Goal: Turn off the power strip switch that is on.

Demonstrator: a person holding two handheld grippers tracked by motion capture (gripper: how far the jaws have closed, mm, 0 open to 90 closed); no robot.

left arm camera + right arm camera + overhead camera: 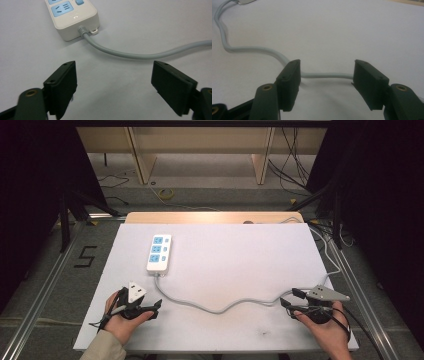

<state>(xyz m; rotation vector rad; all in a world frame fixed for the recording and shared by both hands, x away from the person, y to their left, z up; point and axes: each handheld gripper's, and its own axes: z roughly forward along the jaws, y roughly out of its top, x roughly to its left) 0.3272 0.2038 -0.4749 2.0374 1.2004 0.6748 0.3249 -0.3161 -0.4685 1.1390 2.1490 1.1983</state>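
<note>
A white power strip (159,253) lies on the white tabletop (235,255), toward its far left, and its grey cable (220,307) snakes from the near end of the strip across to the right. The work is at the approach stage: nothing is held yet. The left gripper (150,309) rests just in front of the strip's cable end, jaws wide apart and empty. The right gripper (290,298) hangs low over the cable, jaws equally wide, with the cable (325,74) running across the gap between them. The next move likely calls for lowering the right jaws around the cable and closing squarely, while the left gripper steadies the strip or its cable (130,53).
</note>
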